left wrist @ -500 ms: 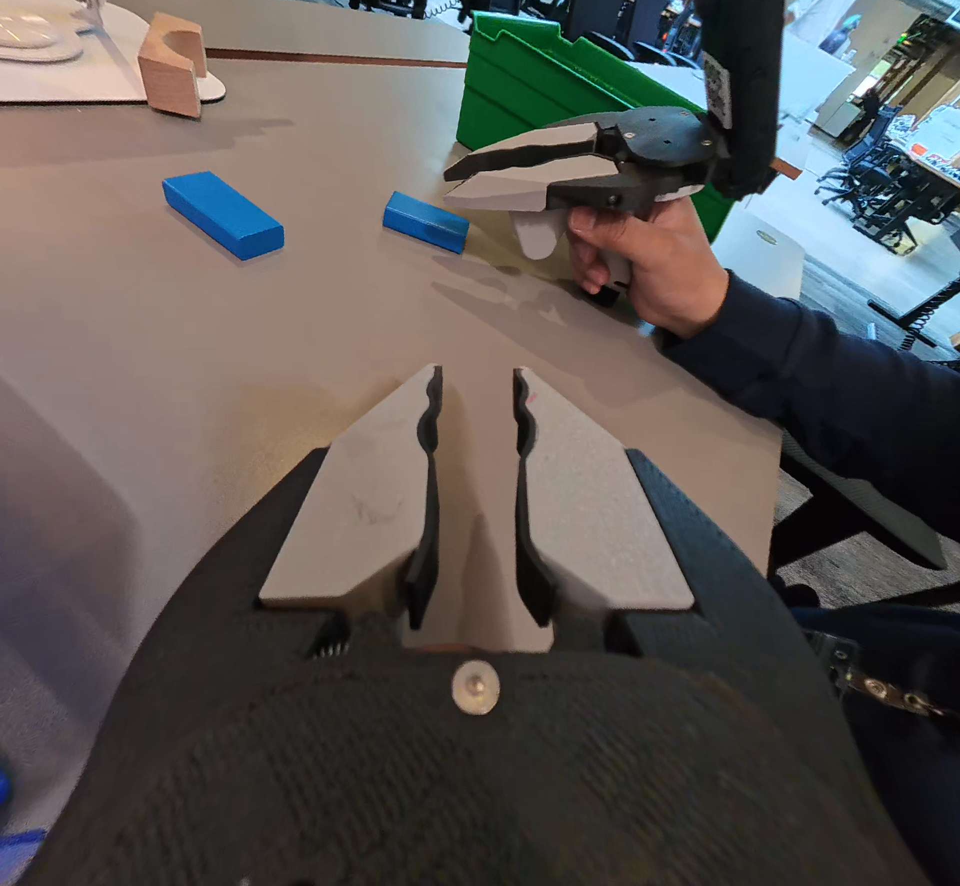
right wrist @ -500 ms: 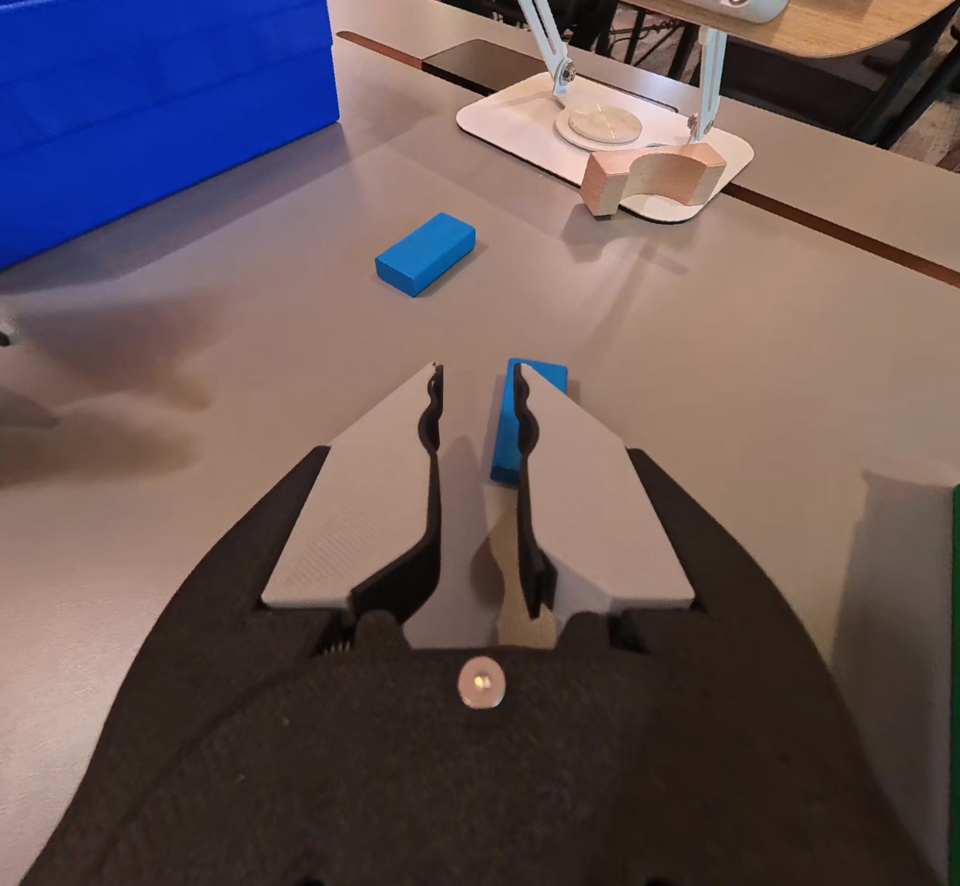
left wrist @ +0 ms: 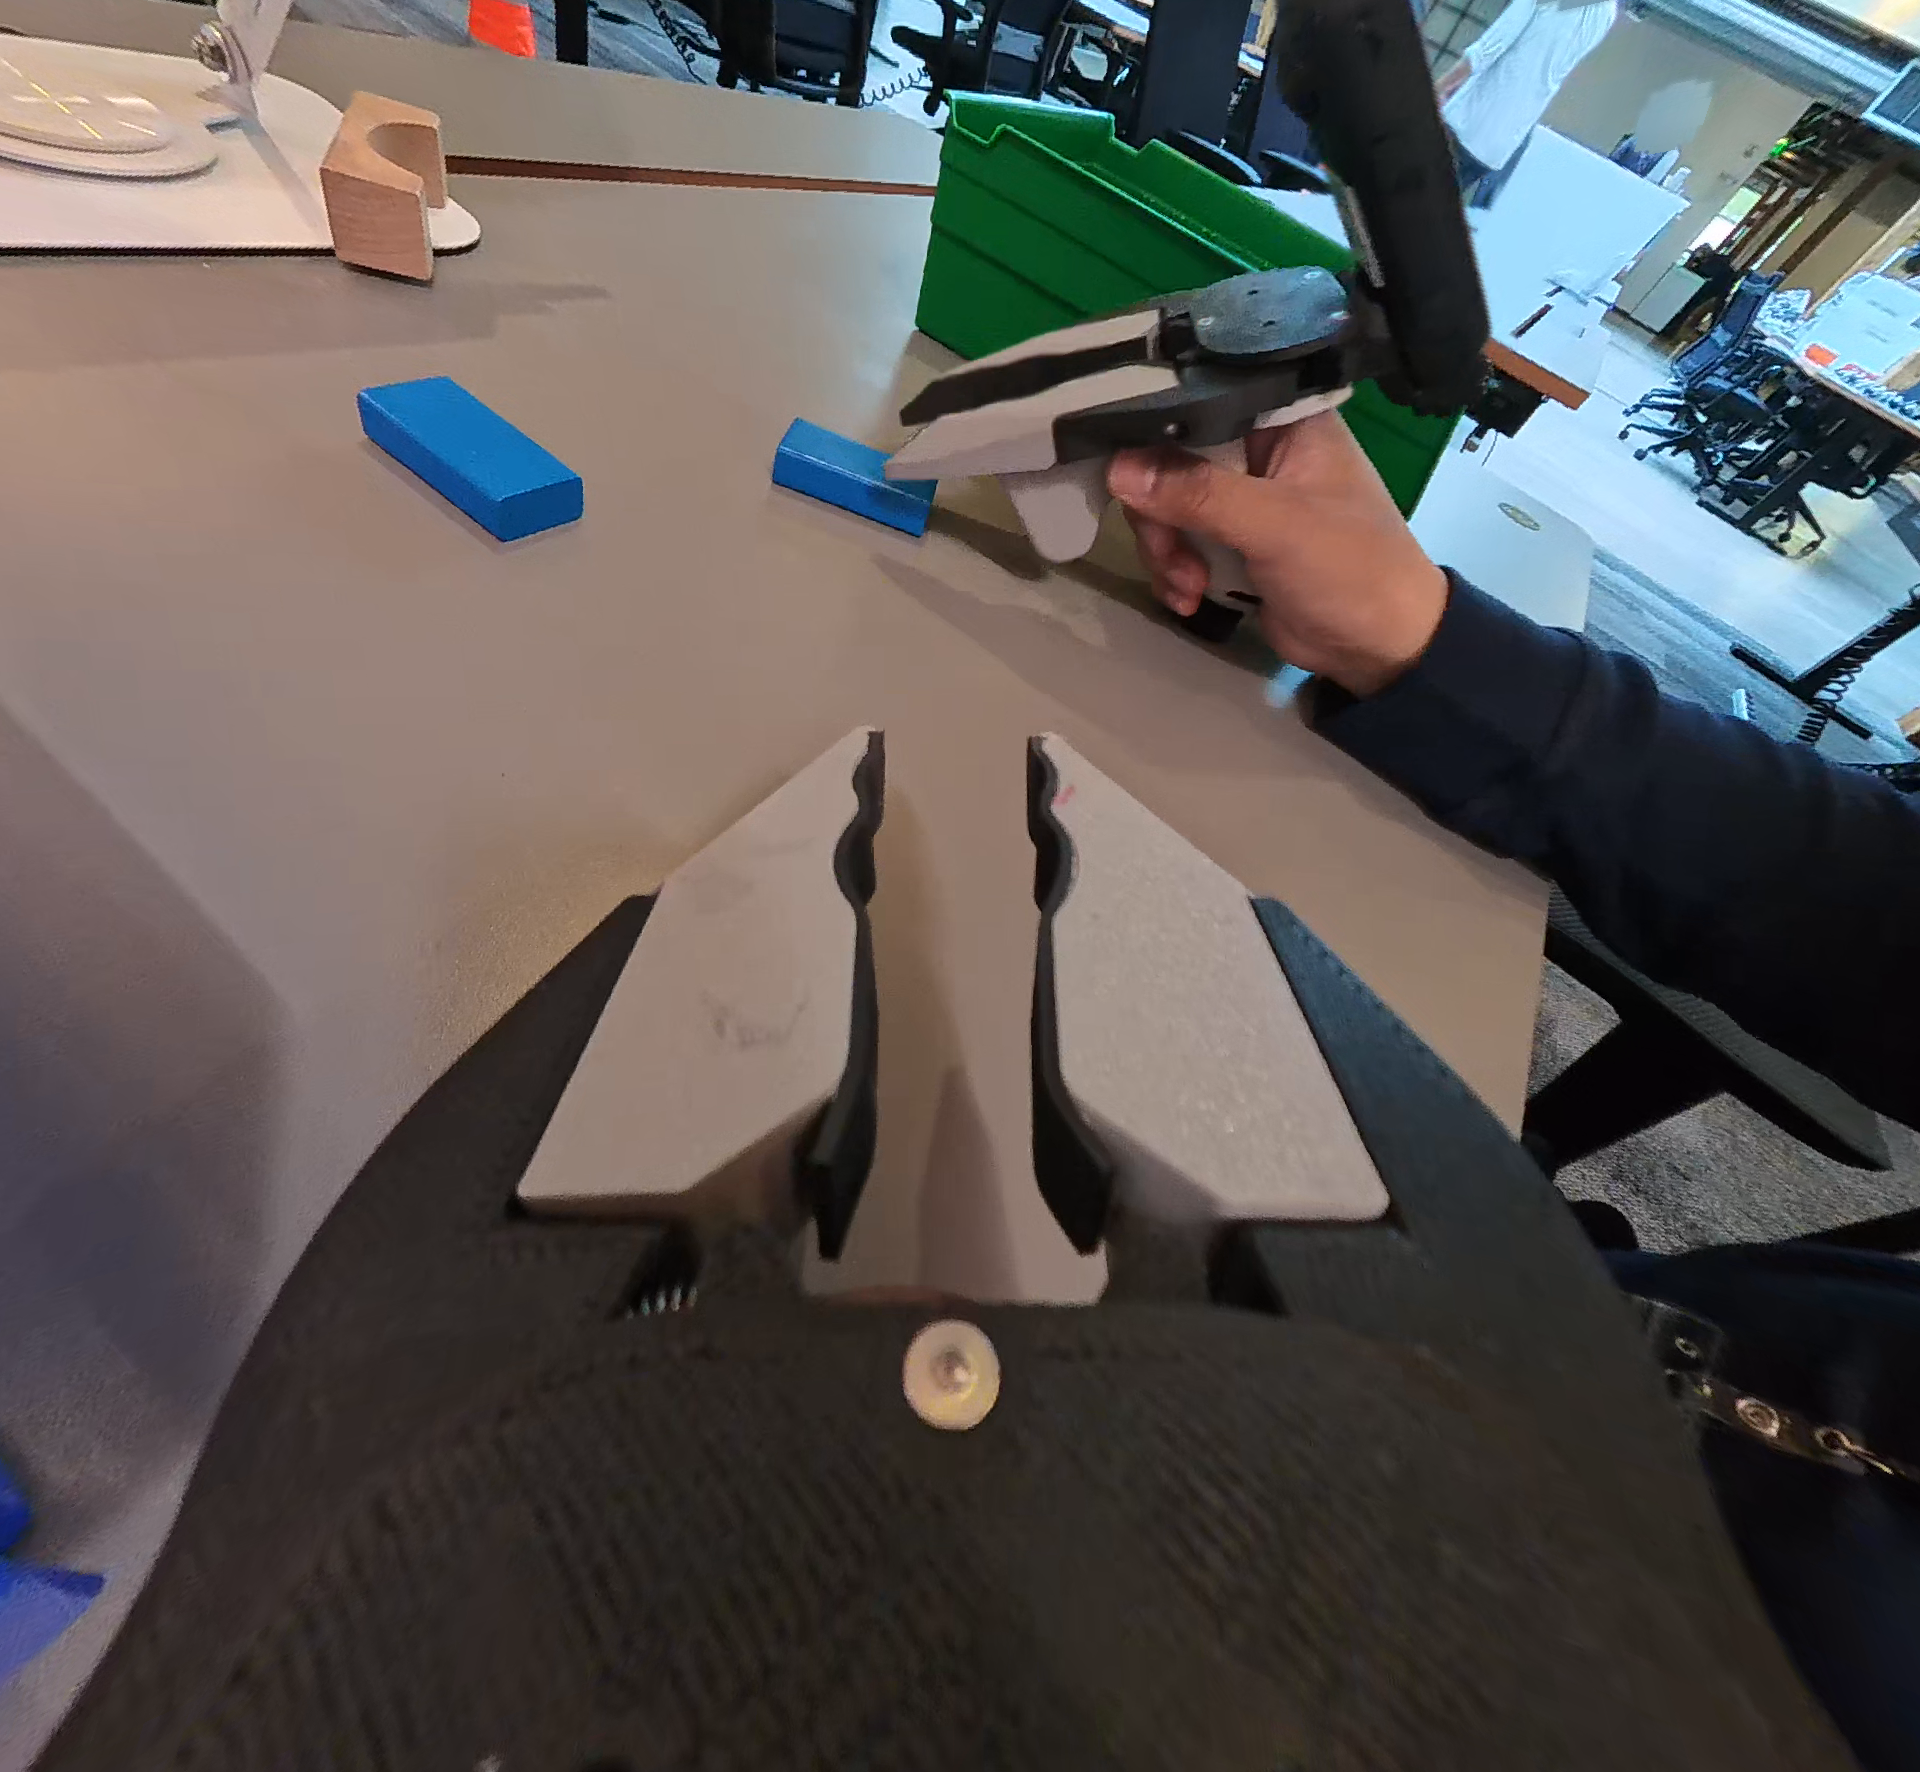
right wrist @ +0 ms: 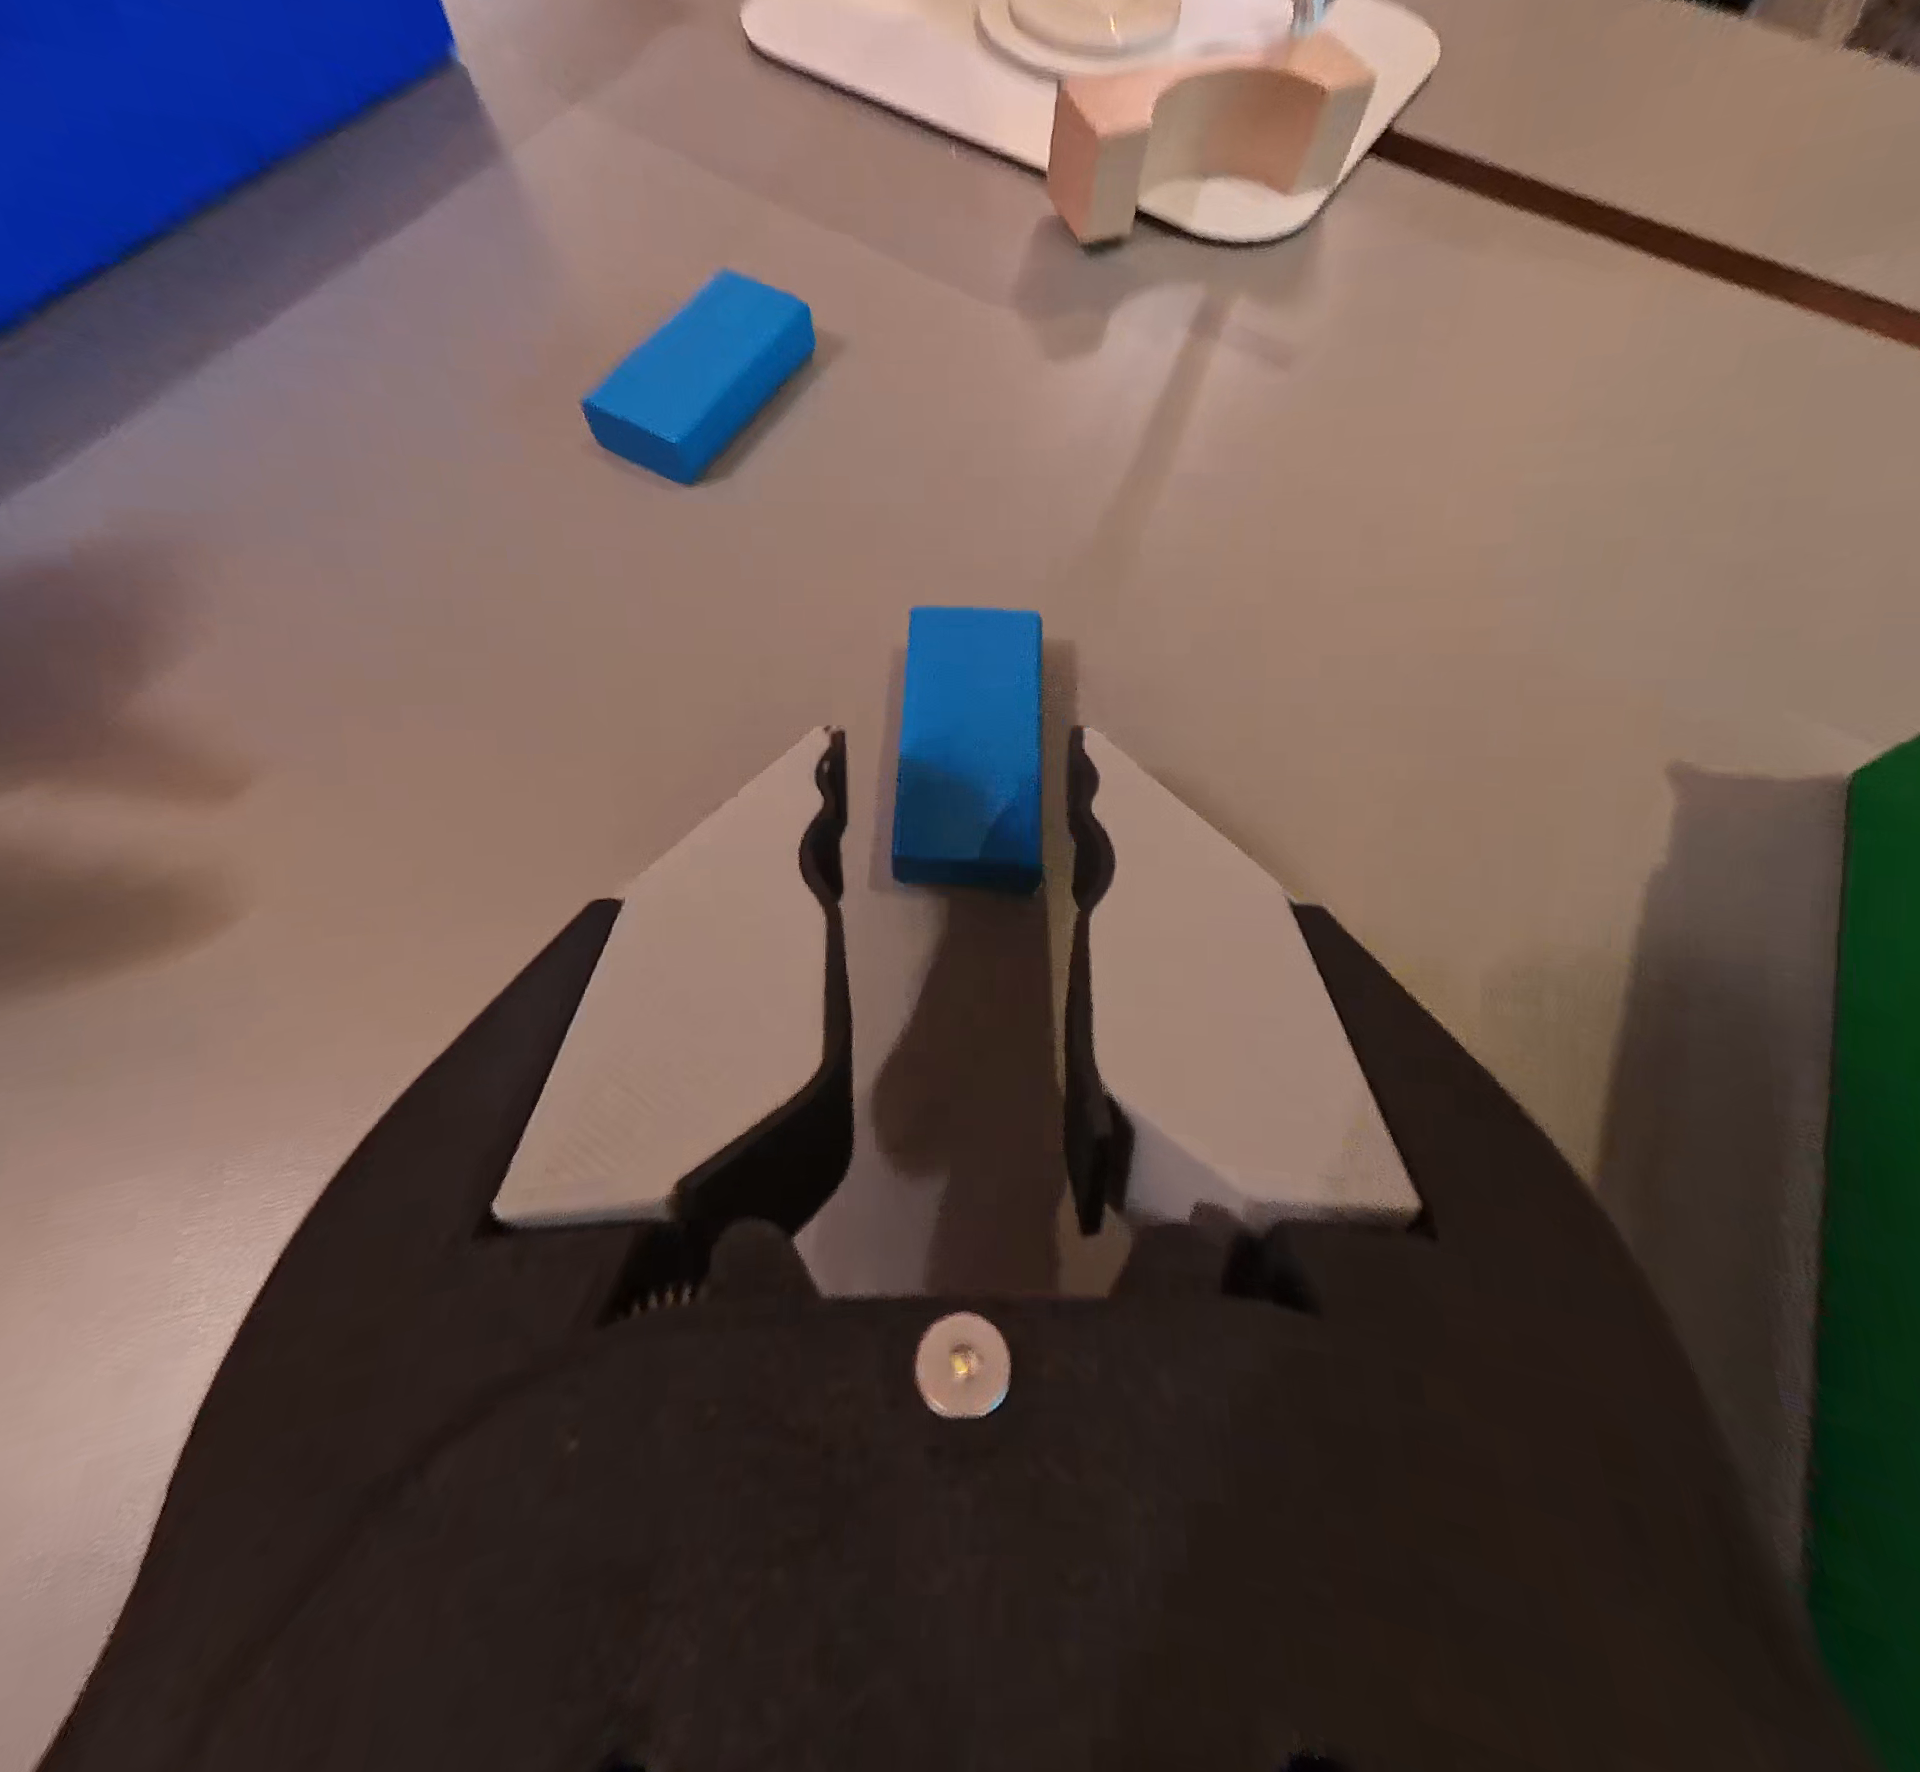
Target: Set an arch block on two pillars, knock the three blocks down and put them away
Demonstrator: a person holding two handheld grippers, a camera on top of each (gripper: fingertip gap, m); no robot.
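An open office of desks and chairs lies beyond the grey counter (left wrist: pixel 312 787), whose right edge drops off just past the person's sleeve (left wrist: pixel 1662 787). The widest bare stretch is the near middle, in front of the left gripper (left wrist: pixel 954 746), whose fingers stand apart on nothing.

The right gripper (right wrist: pixel 951 735) was half a second ago narrow, with one fingertip over the near block (right wrist: pixel 966 746). Now its fingers are wider and straddle that block, with a gap on each side, neither pad pressing; the block lies flat on the counter, lengthwise between them. The view is blurred.

The far block (right wrist: pixel 701 377) lies flat, well apart to the left and farther off. The arch (right wrist: pixel 1210 133) rests on its side at the far end, partly on the white base (right wrist: pixel 862 29) of a stand. A blue bin (right wrist: pixel 187 39) closes off the far left, and a green bin (left wrist: pixel 1091 236) stands just right of the right gripper, narrowing the room there. The hand (left wrist: pixel 1278 559) on that gripper hangs above the counter near the green bin.
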